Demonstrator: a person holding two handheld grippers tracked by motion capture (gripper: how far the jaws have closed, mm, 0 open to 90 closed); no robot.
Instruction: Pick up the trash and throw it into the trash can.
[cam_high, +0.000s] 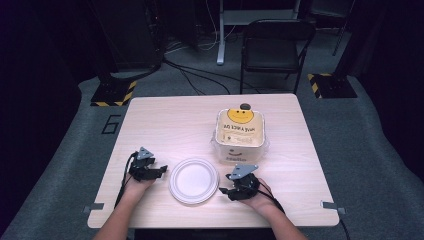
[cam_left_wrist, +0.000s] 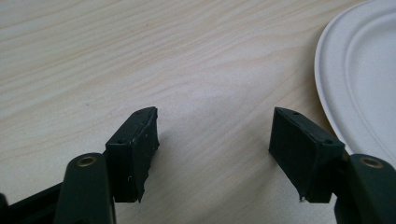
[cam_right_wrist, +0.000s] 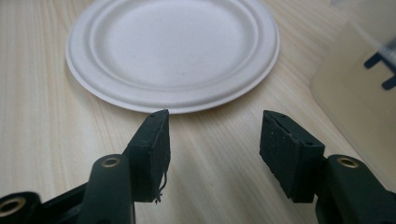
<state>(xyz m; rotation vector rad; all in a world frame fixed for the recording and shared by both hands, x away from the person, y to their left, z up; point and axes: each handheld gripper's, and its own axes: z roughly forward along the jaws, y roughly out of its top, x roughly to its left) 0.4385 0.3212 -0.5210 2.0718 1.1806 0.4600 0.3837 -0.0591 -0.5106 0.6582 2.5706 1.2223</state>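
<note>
A white paper plate (cam_high: 194, 180) lies empty near the table's front edge, between my two hands. My left gripper (cam_high: 161, 169) rests on the wood just left of the plate, open, with bare table between its jaws (cam_left_wrist: 214, 144); the plate's rim (cam_left_wrist: 357, 74) curves in at the right of that view. My right gripper (cam_high: 223, 191) sits at the plate's right edge, open and holding nothing (cam_right_wrist: 214, 140), and the plate (cam_right_wrist: 173, 49) lies just ahead of its jaws. Behind the plate stands a square lidded container (cam_high: 240, 131) with a yellow smiley face on top.
The container's translucent side (cam_right_wrist: 359, 93) is close on the right of the right gripper view. A small dark round object (cam_high: 245, 106) sits at the container's far edge. A black folding chair (cam_high: 275, 47) stands beyond the light wooden table (cam_high: 165, 120).
</note>
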